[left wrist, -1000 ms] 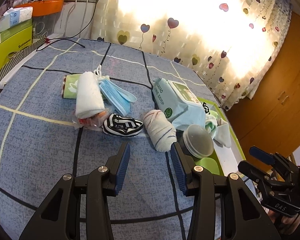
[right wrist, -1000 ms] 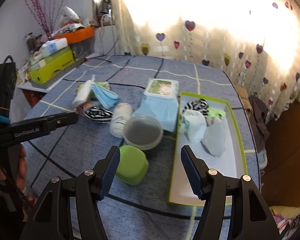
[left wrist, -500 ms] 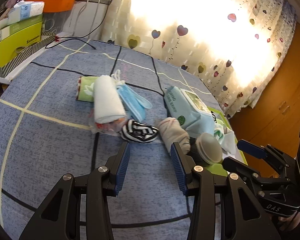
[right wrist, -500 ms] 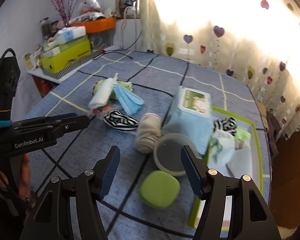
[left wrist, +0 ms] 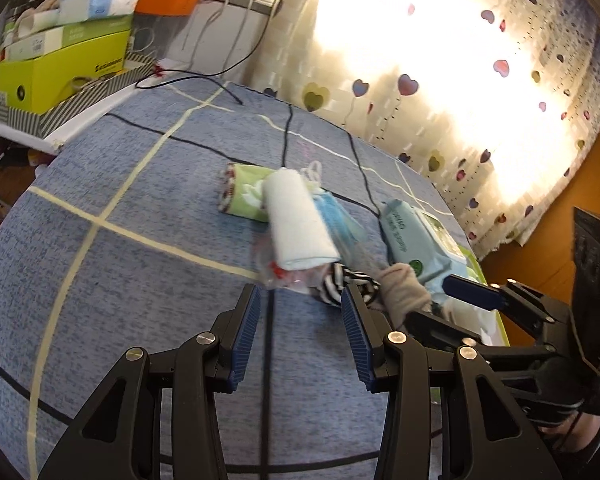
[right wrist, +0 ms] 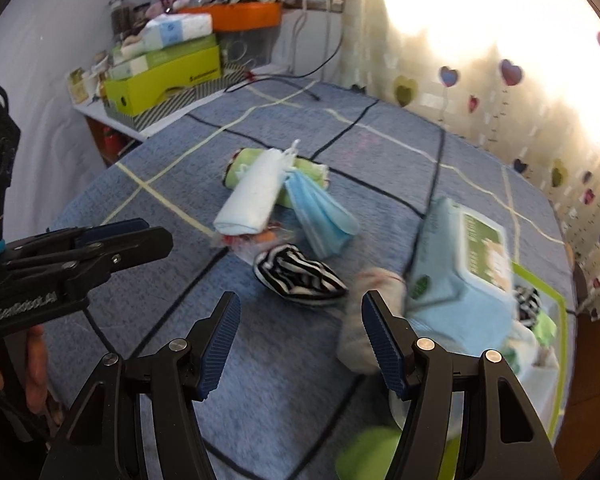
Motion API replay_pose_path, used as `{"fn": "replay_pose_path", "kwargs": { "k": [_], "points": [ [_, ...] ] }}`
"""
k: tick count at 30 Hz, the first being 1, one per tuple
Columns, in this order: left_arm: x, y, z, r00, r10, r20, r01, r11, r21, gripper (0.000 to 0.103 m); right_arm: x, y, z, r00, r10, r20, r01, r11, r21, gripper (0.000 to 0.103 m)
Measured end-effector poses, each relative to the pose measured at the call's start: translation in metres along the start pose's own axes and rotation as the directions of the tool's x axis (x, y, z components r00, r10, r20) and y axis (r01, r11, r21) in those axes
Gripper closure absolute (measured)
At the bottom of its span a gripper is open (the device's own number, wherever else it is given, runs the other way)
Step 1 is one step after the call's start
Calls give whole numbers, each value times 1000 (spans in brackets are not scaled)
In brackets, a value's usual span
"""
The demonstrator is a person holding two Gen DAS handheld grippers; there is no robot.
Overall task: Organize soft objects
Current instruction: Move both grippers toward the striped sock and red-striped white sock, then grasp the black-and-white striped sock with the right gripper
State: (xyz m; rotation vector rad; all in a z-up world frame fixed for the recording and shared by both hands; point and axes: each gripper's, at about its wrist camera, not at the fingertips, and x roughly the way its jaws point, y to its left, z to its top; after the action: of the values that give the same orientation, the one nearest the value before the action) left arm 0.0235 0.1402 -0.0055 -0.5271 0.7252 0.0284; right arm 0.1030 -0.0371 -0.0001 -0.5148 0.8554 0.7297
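A pile of soft things lies mid-table: a white rolled towel (left wrist: 298, 224) (right wrist: 252, 202), a green rolled cloth (left wrist: 242, 190) (right wrist: 312, 172), a blue face mask (left wrist: 340, 222) (right wrist: 320, 216), a black-and-white striped sock (right wrist: 298, 276) (left wrist: 342, 280) and a beige rolled sock (left wrist: 402, 288) (right wrist: 360, 336). My left gripper (left wrist: 300, 332) is open and empty, just short of the pile. My right gripper (right wrist: 300, 340) is open and empty, above the cloth just in front of the striped sock. A green-rimmed tray (right wrist: 556, 364) at the right holds several soft items.
A blue wet-wipes pack (right wrist: 460, 264) (left wrist: 416, 240) lies beside the tray. A green lid (right wrist: 372, 452) sits at the near edge. Yellow-green boxes (left wrist: 60, 68) and an orange bin (right wrist: 236, 16) stand on a shelf at the far left. A curtain hangs behind the table.
Both grippers have swung left and moved closer to the pile; the tray and the round container have slid to the right edge of both views. Both stay open.
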Motion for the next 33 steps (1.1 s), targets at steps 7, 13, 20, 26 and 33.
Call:
{"fn": "replay_pose_path", "kwargs": {
  "k": [7,13,20,26,33],
  "points": [
    [1,22,4,1000,-18,8,18,999,-34,60,44,8,15,996,-4,-89,2,1000,-20,40],
    [8,29,4,999,-49,-10,48,998,-44,60,78,9,21,985,-15,-171,10,1000,-29,40],
    [18,30,4,997,-62,-37,60,997,-49,60,99,8,19,977,-21,-213,12,999,-45,54],
    [15,24,5,998,-62,-32,61,997,-39,60,85,2,18,984,-28,-174,20,999,-49,90],
    [12,4,2,997,-60,-47,59,998,-13,60,27,-8,12,999,4,-34,-4,1000,3,90]
  ]
}}
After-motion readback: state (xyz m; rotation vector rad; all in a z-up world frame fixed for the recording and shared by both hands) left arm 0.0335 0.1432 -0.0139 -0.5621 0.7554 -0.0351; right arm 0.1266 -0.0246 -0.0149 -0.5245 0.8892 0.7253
